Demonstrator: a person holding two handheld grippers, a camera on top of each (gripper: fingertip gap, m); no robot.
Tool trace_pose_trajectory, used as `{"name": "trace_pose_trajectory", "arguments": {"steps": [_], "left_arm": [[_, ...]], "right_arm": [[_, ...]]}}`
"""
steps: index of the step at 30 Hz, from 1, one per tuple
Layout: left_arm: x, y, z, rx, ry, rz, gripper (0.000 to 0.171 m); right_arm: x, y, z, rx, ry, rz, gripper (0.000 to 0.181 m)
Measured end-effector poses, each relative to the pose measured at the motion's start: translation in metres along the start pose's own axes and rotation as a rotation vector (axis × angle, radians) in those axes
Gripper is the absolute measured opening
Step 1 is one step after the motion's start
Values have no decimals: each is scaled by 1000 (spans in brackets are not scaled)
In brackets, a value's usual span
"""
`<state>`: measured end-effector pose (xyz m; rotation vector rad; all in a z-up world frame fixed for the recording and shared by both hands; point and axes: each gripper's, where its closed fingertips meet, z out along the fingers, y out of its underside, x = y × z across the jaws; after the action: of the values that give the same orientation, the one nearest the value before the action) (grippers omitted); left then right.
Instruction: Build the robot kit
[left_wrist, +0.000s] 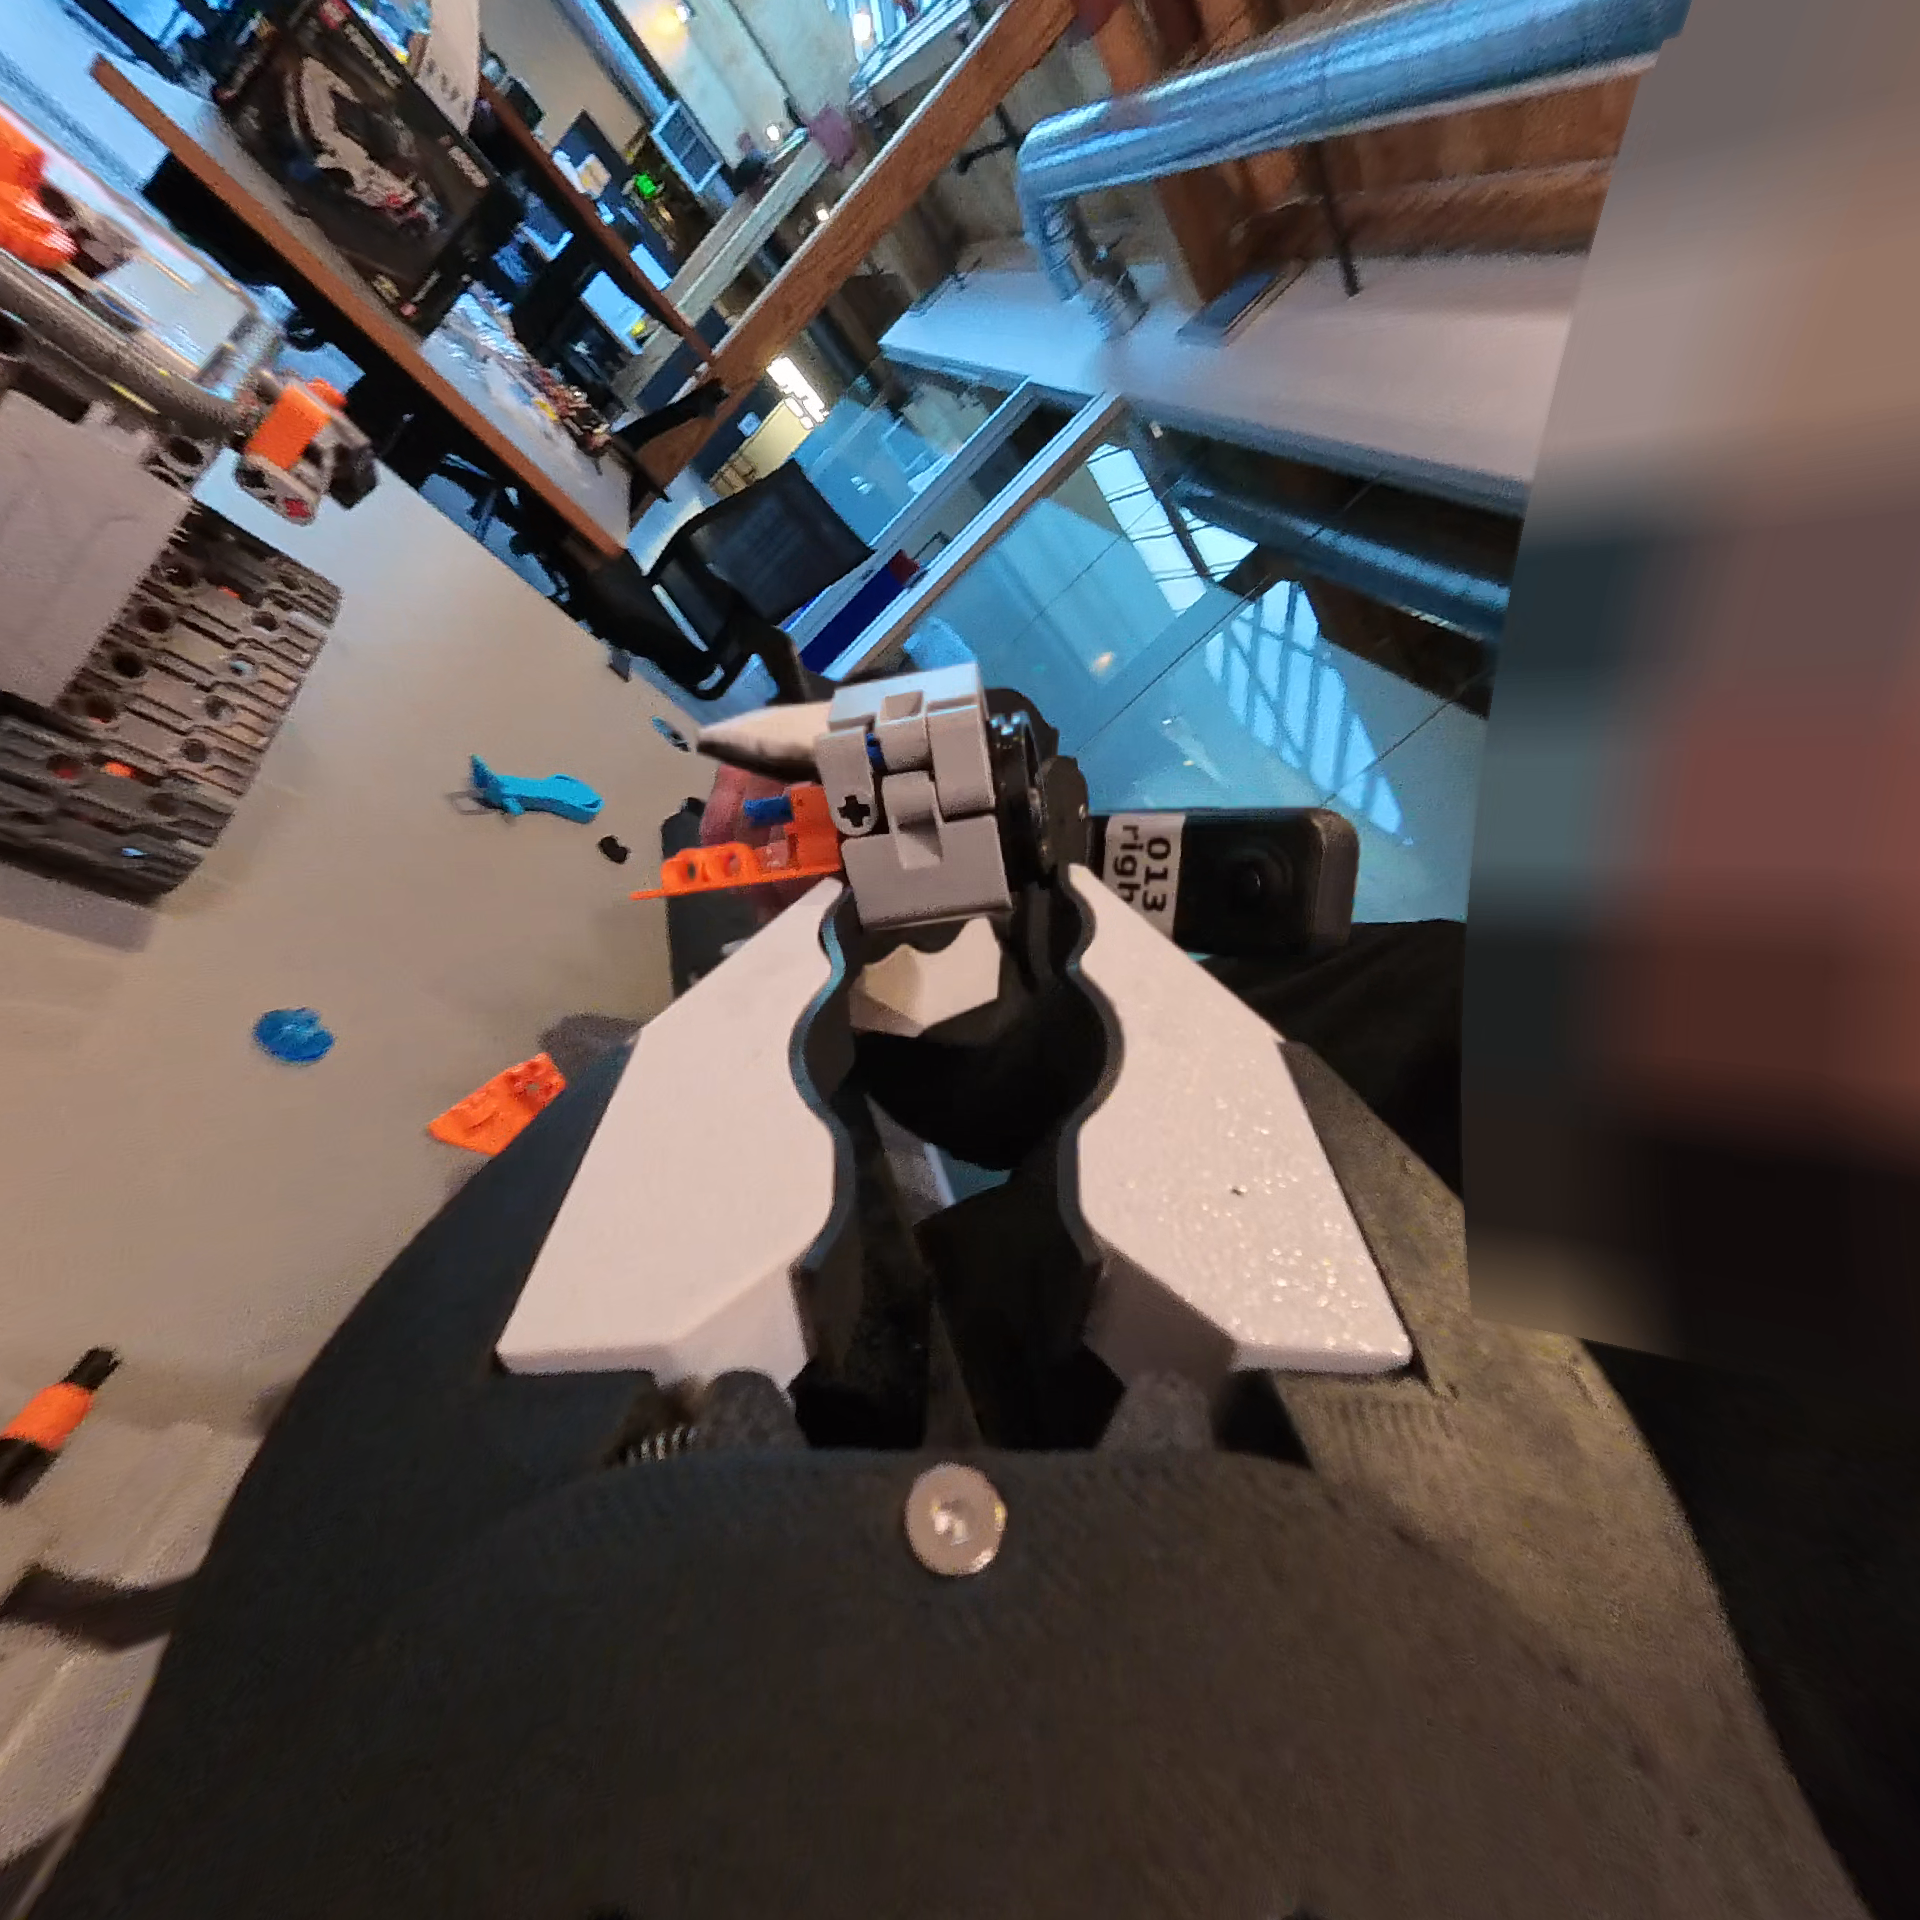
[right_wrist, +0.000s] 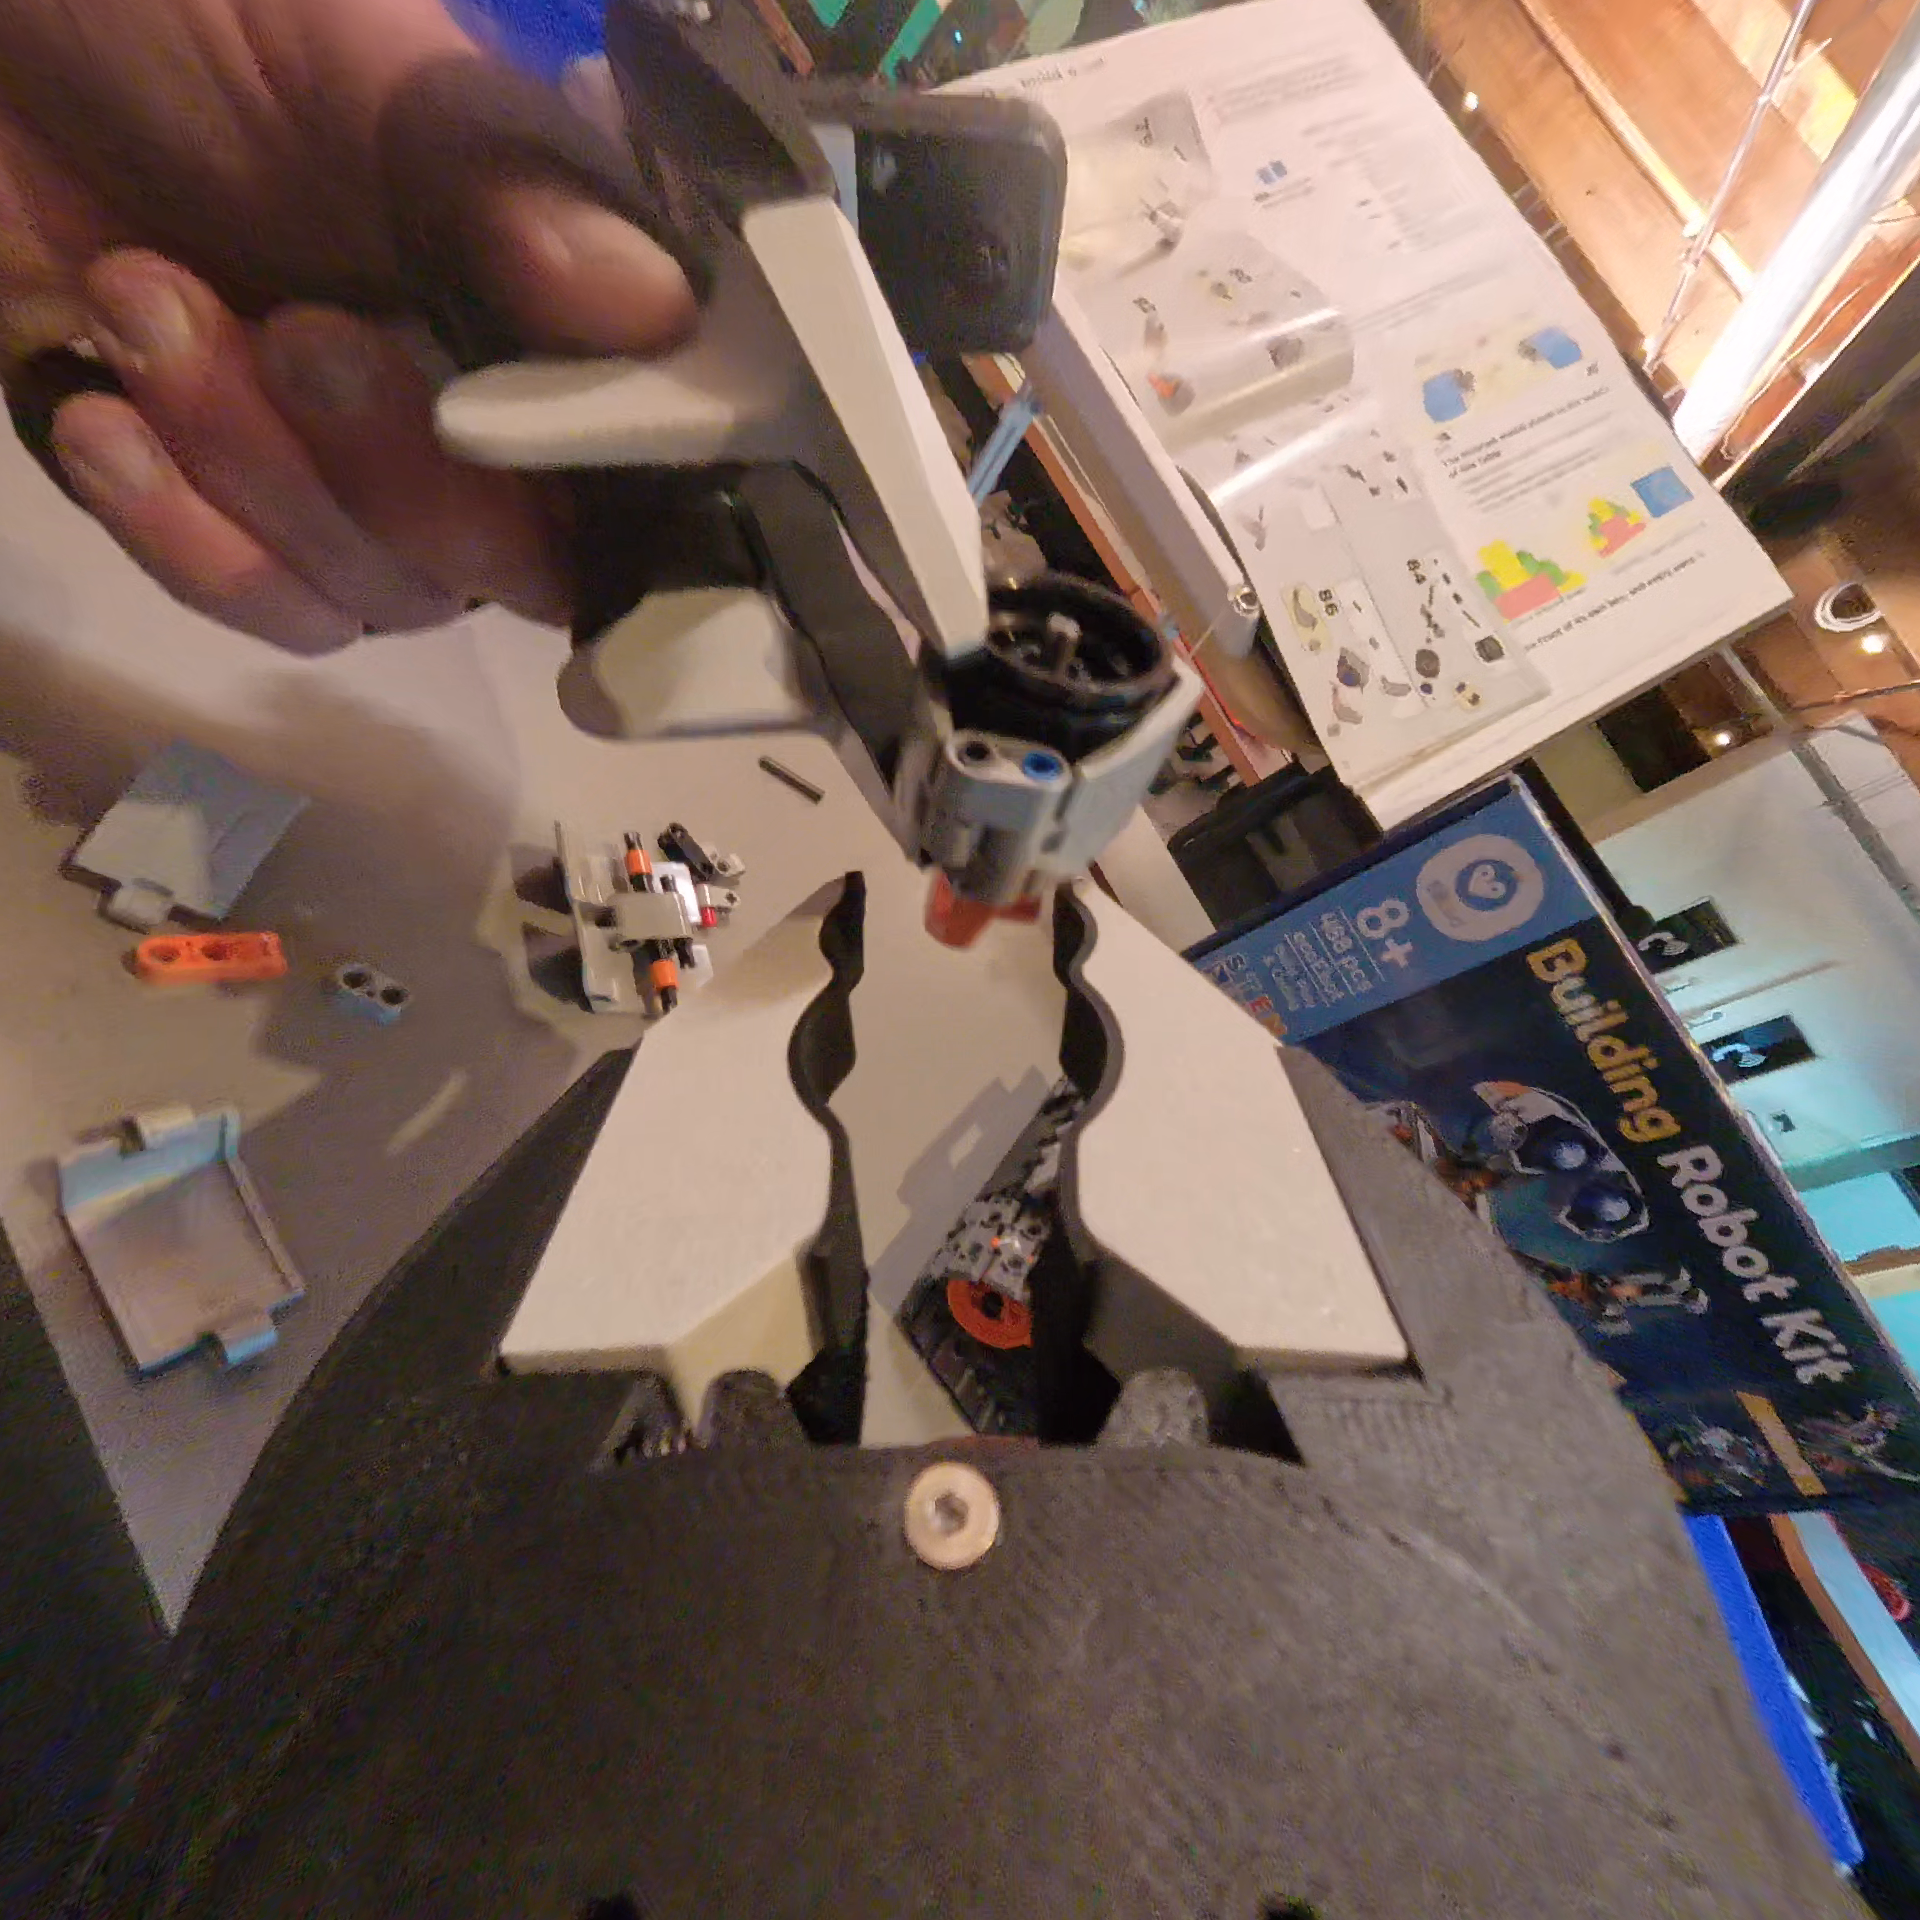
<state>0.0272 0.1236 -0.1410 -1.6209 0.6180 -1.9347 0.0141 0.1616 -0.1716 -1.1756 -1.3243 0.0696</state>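
Note:
My left gripper (left_wrist: 956, 909) is shut on a grey brick assembly (left_wrist: 914, 821) with a black wheel (left_wrist: 1049, 810) on its side, held up off the table. An orange piece (left_wrist: 727, 868) sticks out from its far end. In the right wrist view the assembly (right_wrist: 987, 800) hangs tip-down from the left gripper's white fingers (right_wrist: 862, 416), which a hand (right_wrist: 260, 312) holds. My right gripper (right_wrist: 961, 899) is open, its tips on either side of the orange piece (right_wrist: 971, 920) without touching it. The right gripper's camera body (left_wrist: 1268, 883) shows behind the assembly.
On the grey table lie two grey panels (right_wrist: 177, 1247), an orange beam (right_wrist: 208, 956), a small sub-assembly (right_wrist: 644, 904), blue parts (left_wrist: 530, 795) and an orange plate (left_wrist: 499, 1112). A tracked model (left_wrist: 125, 675) stands left. A blue kit box (right_wrist: 1558, 1143) and instruction sheet (right_wrist: 1351, 364) stand right. There is about 5 centimeters between the tips of the two grippers.

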Motion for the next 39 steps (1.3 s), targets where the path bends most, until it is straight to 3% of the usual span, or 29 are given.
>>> {"name": "trace_pose_trajectory", "arguments": {"steps": [5,11,15,18,20,23,26,27,28,32,34,37,39], "left_arm": [[6,-6,0,55,73,-48,33],[8,-11,0,76,77,-28,24],[2,-11,-2,38,-15,77,21],[-6,-18,-18,13,-172,242,36],[-7,-24,-24,-25,-272,378,51],[5,-22,-12,-125,-264,473,62],[-7,-1,1,-296,-279,466,54],[-10,5,3,-329,-273,471,42],[-11,6,6,-324,-267,483,42],[-18,-11,4,-191,-290,436,41],[-23,-29,-3,-85,-323,387,41],[-38,-46,-11,36,-373,288,41],[-45,-51,-10,89,-384,242,41]], "right_arm": [[4,-9,5,13,-9,81,24],[7,-11,-2,110,-206,335,10],[2,-13,-6,160,-378,499,10],[-4,-14,-13,198,-581,655,9],[-11,-17,-20,224,-750,771,9],[-22,-19,-24,227,-944,856,10],[-33,-24,-27,216,-1050,857,9],[-36,-26,-28,213,-1063,849,9],[-38,-27,-28,209,-1076,847,9],[-24,-23,-16,204,-976,895,14],[-7,-7,2,138,-754,868,45],[18,8,9,52,-365,595,56],[23,6,10,-19,-184,396,55]]}}
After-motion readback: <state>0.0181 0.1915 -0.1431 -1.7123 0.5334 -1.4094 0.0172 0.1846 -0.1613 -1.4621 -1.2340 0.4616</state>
